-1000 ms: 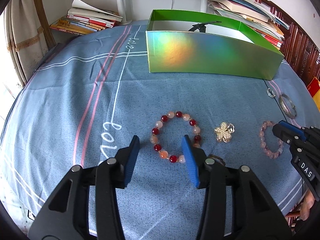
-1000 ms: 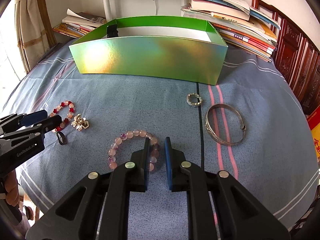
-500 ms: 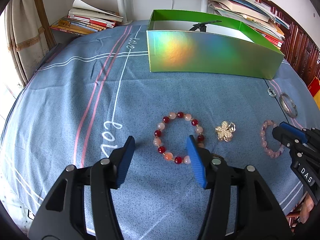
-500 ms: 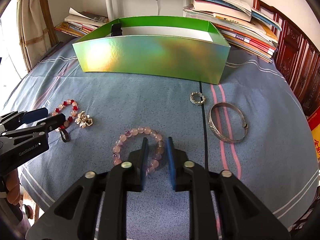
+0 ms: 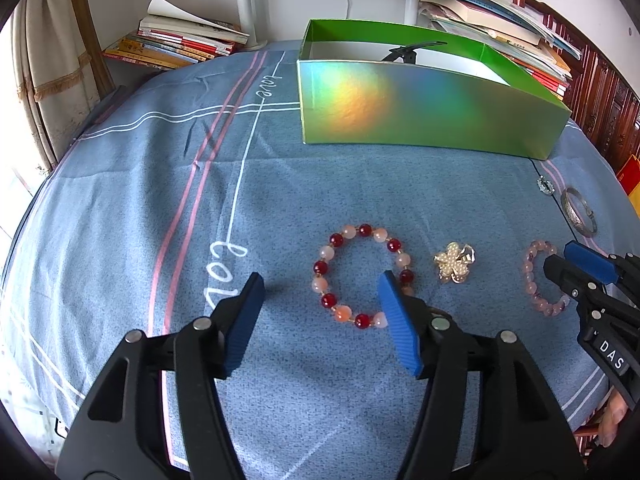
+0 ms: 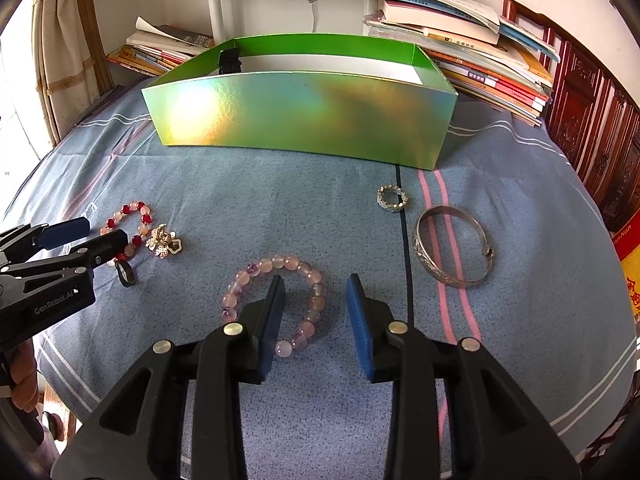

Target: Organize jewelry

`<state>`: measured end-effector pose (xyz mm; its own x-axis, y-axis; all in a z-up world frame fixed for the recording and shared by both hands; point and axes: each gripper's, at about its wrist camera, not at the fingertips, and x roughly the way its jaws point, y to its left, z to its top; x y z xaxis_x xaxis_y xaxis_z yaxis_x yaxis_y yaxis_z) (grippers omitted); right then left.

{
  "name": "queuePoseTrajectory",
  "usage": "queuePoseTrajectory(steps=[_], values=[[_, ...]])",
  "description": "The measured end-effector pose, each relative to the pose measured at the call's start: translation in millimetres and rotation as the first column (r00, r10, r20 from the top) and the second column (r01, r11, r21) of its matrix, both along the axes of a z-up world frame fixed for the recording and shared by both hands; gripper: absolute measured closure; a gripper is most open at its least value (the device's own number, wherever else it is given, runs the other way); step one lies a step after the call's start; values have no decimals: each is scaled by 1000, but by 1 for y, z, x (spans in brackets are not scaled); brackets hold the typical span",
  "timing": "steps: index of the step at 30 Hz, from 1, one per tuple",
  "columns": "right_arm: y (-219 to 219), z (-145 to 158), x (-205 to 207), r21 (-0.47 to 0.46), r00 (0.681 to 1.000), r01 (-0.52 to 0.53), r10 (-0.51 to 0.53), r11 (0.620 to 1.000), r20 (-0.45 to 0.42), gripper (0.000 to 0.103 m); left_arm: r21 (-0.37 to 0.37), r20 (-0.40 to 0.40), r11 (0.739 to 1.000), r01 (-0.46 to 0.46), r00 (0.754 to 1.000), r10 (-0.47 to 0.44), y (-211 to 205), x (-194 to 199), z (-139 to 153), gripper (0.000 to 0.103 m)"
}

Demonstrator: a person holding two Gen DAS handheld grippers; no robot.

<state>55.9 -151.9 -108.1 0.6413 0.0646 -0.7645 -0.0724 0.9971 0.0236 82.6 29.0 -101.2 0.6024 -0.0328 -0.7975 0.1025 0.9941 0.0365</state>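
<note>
Both jaws are opening and pinch nothing – the left gripper (image 5: 320, 296) should straddle one side of the red-and-peach bead bracelet (image 5: 362, 276) near the blue cloth's (image 5: 160, 184) front edge, the right gripper (image 6: 316, 304) the pale pink bead bracelet (image 6: 276, 300), then close gently.

We see stacked books (image 6: 484, 68) at two o'clock. More books (image 5: 180, 44) and a curtain (image 5: 44, 80) sit at ten.

"love" on the blue cloth (image 5: 120, 200); "GenRobot.AI" on the left tongs (image 6: 86, 234).

Red-peach bracelet (image 5: 362, 276), pink bracelet (image 6: 276, 304) — flat, apart.
</note>
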Motion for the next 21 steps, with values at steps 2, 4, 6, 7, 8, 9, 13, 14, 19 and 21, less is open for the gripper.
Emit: queuePoseTrajectory(steps=[2,4,6,7,8,9,13,14,19,21], values=[[0,0,0,1,1000,0,0,1000,1,70,1,1,1000,-2,1000,2,1,0,0,42],[-1,0,0,1,1000,0,0,1000,1,69,2,2,1000,-3,1000,3,1,0,0,41],[0,0,0,0,1000,2,-2,1000,2,69,4,3,1000,-3,1000,3,1,-1,0,41],[0,0,0,-1,1000,2,-2,1000,3,68,5,4,1000,-3,1000,3,1,-1,0,41],[0,0,0,-2,1000,4,-4,1000,3,68,4,4,1000,-3,1000,3,1,-1,0,41],[0,0,0,-3,1000,6,-6,1000,4,67,3,3,1000,-3,1000,3,1,0,-1,40],[0,0,0,-2,1000,7,-7,1000,5,66,3,3,1000,-2,1000,2,1,-1,-1,39],[0,0,0,-2,1000,7,-7,1000,5,66,3,4,1000,-2,1000,2,1,-1,-1,39],[0,0,0,-2,1000,6,-6,1000,5,66,3,3,1000,-3,1000,3,1,0,-1,38],[0,0,0,-3,1000,6,-6,1000,5,66,4,4,1000,-2,1000,2,1,-1,0,38]])
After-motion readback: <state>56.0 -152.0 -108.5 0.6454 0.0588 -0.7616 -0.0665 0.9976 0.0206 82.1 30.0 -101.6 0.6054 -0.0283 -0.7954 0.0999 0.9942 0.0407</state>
